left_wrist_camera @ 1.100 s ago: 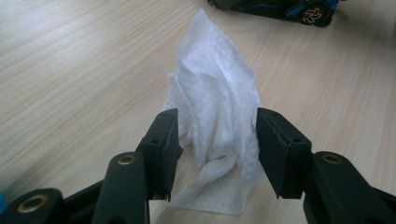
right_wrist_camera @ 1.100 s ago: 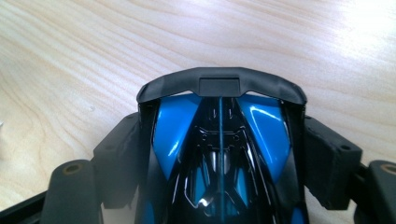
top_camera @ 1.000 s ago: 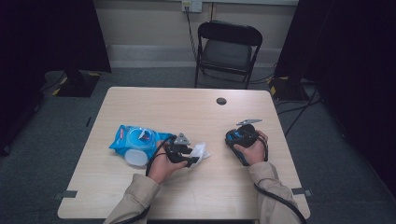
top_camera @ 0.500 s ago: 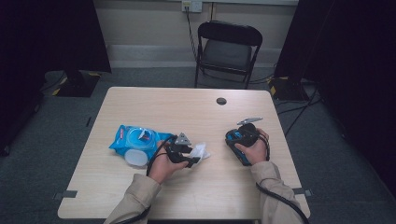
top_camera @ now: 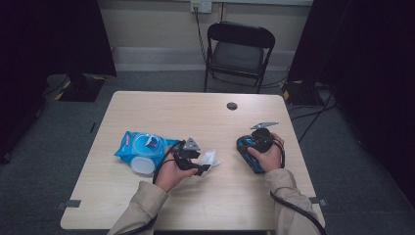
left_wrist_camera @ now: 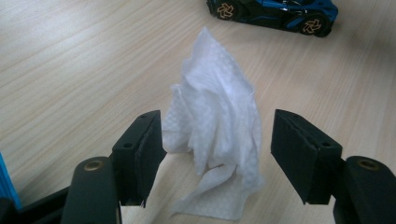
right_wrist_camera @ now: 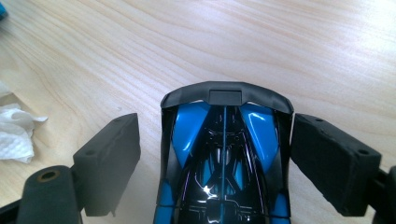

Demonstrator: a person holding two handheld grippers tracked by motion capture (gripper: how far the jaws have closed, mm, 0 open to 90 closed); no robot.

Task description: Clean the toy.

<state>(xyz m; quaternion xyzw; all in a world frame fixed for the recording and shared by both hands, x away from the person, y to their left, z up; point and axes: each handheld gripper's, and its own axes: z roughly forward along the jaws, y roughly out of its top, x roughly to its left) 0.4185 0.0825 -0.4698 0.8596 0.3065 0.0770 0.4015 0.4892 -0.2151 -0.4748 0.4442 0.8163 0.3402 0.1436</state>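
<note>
High view shows the toy car (top_camera: 250, 152) as the reference landmark, lying on the table (top_camera: 205, 115) toward the person's right side, its long axis running roughly from the near edge toward the far edge. The right gripper (top_camera: 261, 138) sits directly over the car, so the right hand (top_camera: 268, 155) is the nearer one to it. In the right gripper view the car (right_wrist_camera: 224, 154) lies lengthwise between the jaws, pointing away along the gripper's own line; the jaws have just been opening, and a gap shows on the left side while the right pad stands close against the body, so the car appears released. To the left of the car, apart from it, a crumpled white wipe (top_camera: 209, 157) stands on the table at the left gripper (top_camera: 200, 166). In the left gripper view the wipe (left_wrist_camera: 217, 126) rises between the jaws, which have just been opening: the right pad is clear of it, the left one just beside it. Further left of the car lies the blue wipes pack (top_camera: 142, 147). Any wiping move would carry the wipe rightward, across the car's long axis.
</note>
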